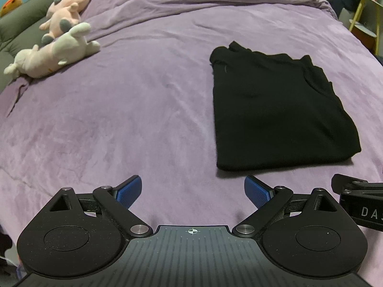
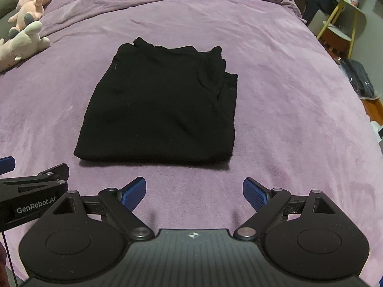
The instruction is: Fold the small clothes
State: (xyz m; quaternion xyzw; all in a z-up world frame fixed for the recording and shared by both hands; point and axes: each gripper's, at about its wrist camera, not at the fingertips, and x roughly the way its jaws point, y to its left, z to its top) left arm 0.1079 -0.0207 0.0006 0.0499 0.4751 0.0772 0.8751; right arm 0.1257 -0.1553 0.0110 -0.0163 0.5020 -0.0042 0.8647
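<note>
From the left wrist camera, the left gripper [image 1: 192,191] stood wide apart and empty over the purple bedspread [image 1: 119,119], and the black garment [image 1: 275,110], already folded into a thick rectangle, lay ahead and off to its right, long axis running away from the camera, near edge just beyond the right fingertip. The stuffed toys [image 1: 55,47] lay well apart at far left. From the right wrist camera, the right gripper [image 2: 194,192] was likewise spread wide and held nothing; the garment [image 2: 162,110] lay almost straight ahead, slightly left of centre, its folded near edge square across the fingers. The right gripper seemed the better placed; any further fold would probably start from that near edge.
</note>
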